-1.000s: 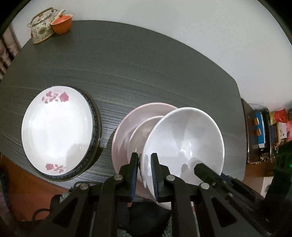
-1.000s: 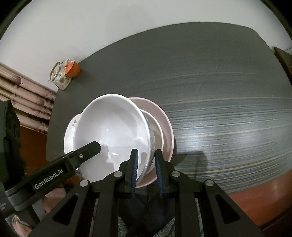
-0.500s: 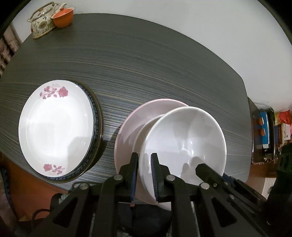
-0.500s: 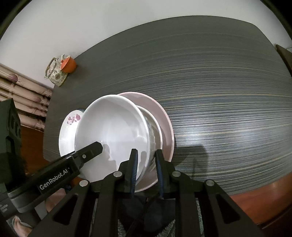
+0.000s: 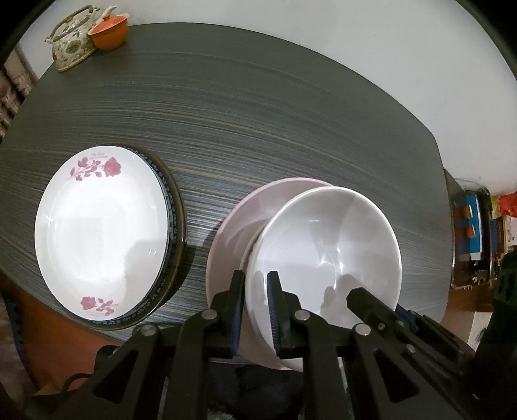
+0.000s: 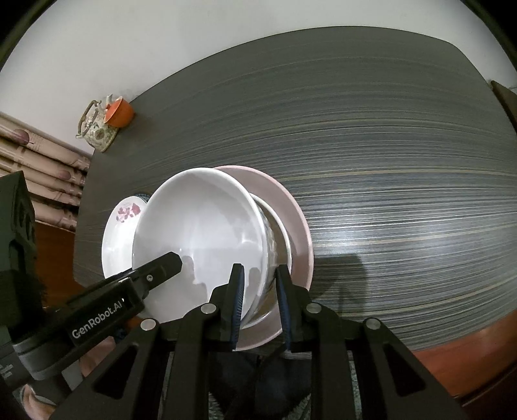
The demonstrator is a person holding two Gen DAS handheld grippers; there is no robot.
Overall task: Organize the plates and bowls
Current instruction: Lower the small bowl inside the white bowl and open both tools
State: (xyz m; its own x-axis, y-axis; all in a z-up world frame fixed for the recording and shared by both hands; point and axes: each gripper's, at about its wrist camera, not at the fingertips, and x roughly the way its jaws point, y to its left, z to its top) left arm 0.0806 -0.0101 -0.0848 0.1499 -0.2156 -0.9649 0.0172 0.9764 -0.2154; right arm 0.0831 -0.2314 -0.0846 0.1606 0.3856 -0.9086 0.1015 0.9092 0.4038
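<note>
A large white bowl (image 5: 326, 248) is held over a smaller white bowl (image 6: 281, 226) that sits on a pink plate (image 5: 245, 210). My left gripper (image 5: 255, 310) is shut on the big bowl's left rim. My right gripper (image 6: 258, 300) is shut on its right rim, and the bowl (image 6: 200, 232) fills the view's left middle. The pink plate (image 6: 290, 206) lies under both bowls. A white plate with red roses (image 5: 97, 232) rests on a dark blue-rimmed plate (image 5: 176, 219) to the left; it also shows in the right wrist view (image 6: 119, 226).
A floral teapot (image 5: 71, 42) and an orange cup (image 5: 110, 30) stand at the dark table's far left corner (image 6: 106, 126). The table's front edge (image 6: 452, 336) runs just below the plates. A cluttered shelf (image 5: 475, 232) stands beyond the table's right end.
The white bowl has come down lower over the smaller bowl and pink plate, with both grippers still closed on its rim.
</note>
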